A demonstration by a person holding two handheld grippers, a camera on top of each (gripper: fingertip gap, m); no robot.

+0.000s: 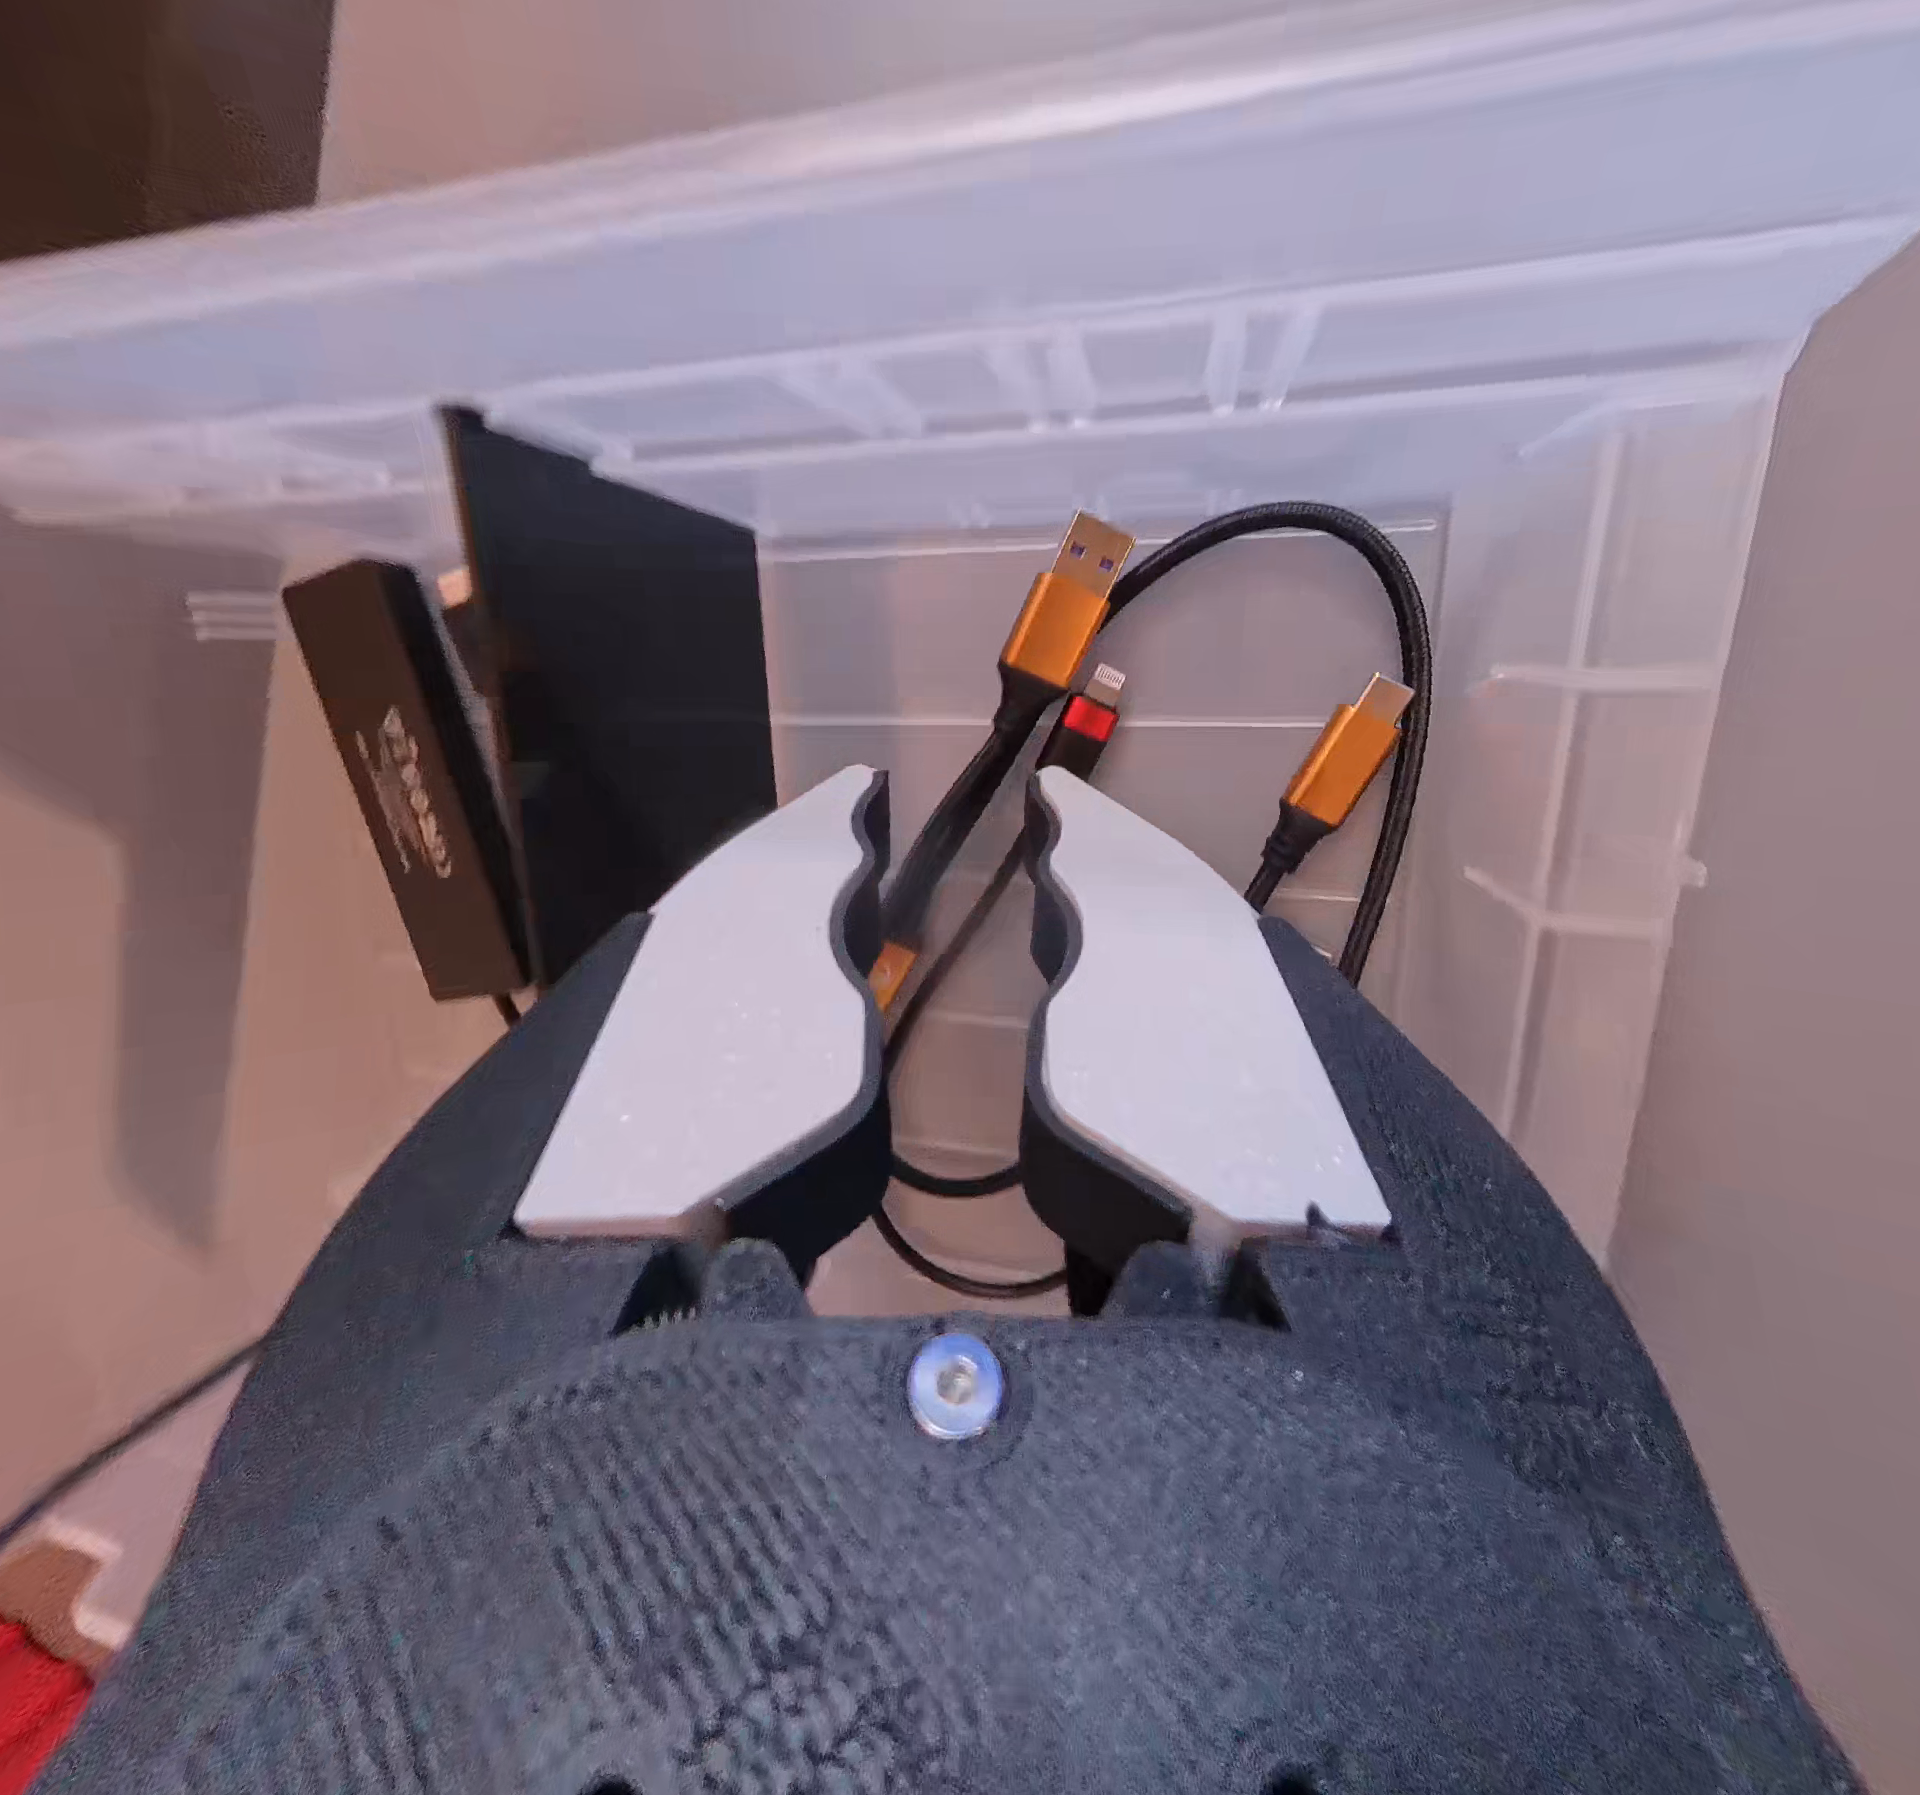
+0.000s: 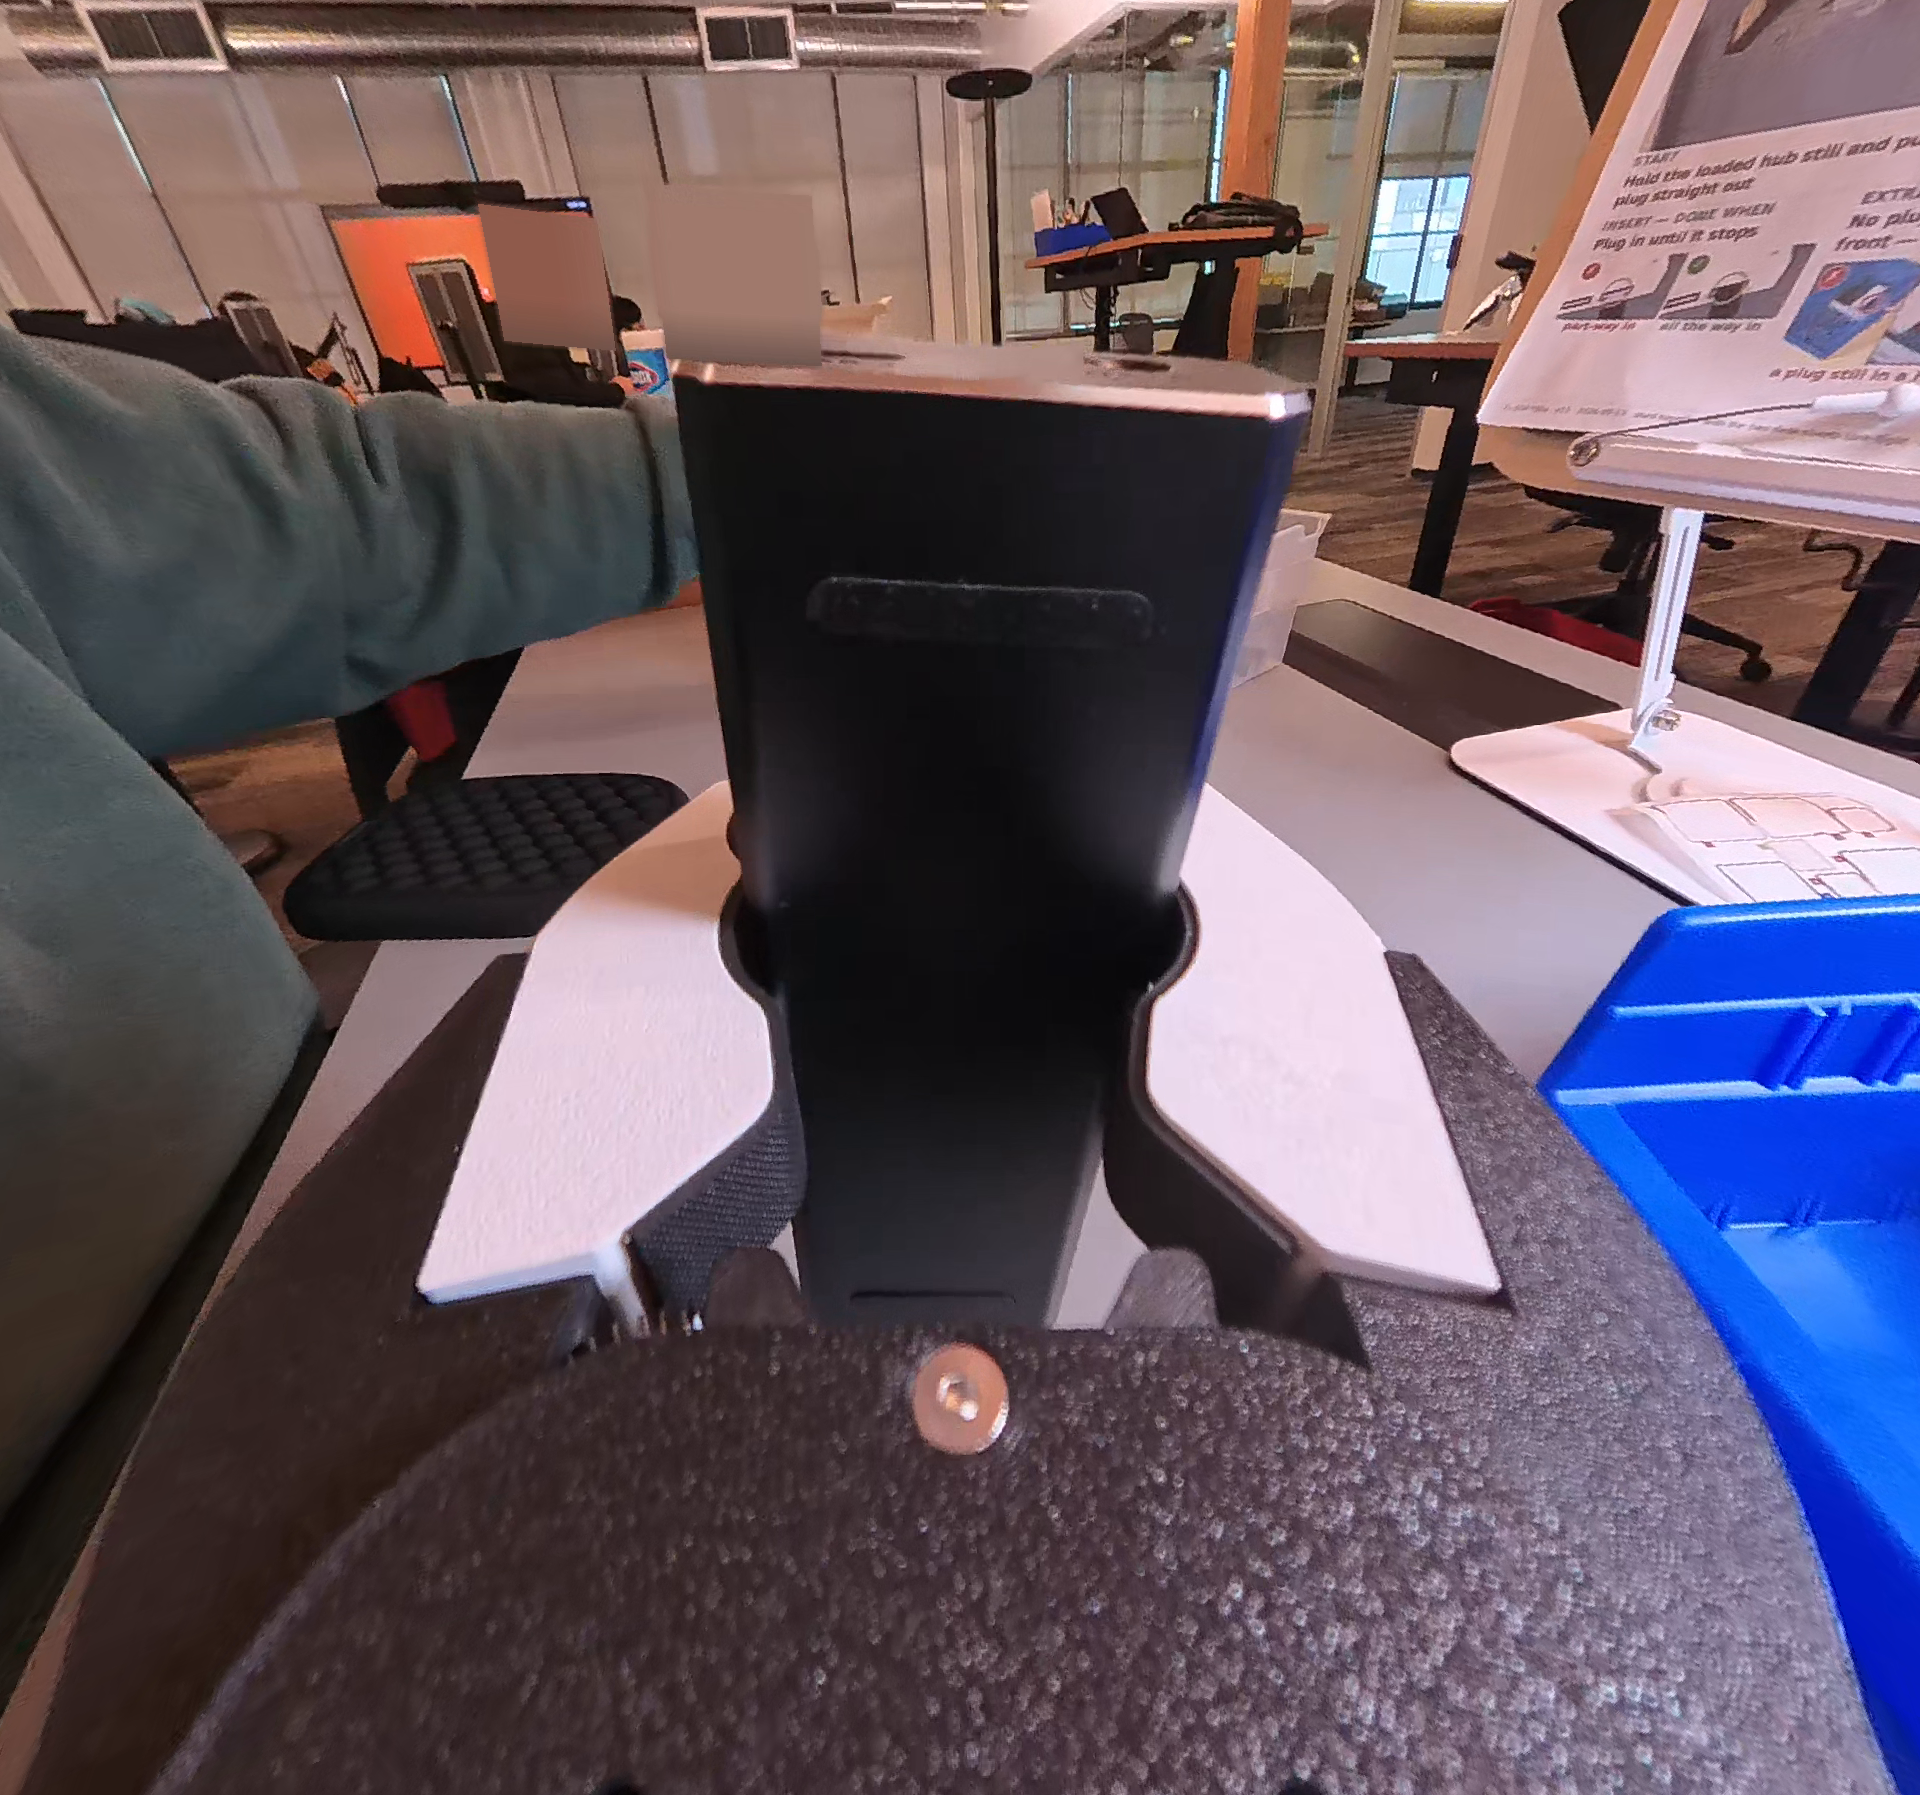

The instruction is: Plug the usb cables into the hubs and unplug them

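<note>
Braided black multi-head USB cable (image 1: 1397, 665) is pinched low between the left gripper (image 1: 956, 795) fingers, its orange USB-A plug (image 1: 1070, 602), red plug (image 1: 1089, 722) and orange USB-C plug (image 1: 1345, 743) fanning free above them, before a clear plastic bin (image 1: 1143, 374). Right gripper (image 2: 961, 872) is clamped on a tall black hub block (image 2: 977, 623); a slim black hub (image 1: 410, 779) sits beside it in the left view. Risk, as judged: grip sits well behind the USB-A plug, so the cable may bend or the plug twist off-axis at the port; loose heads could snag
</note>
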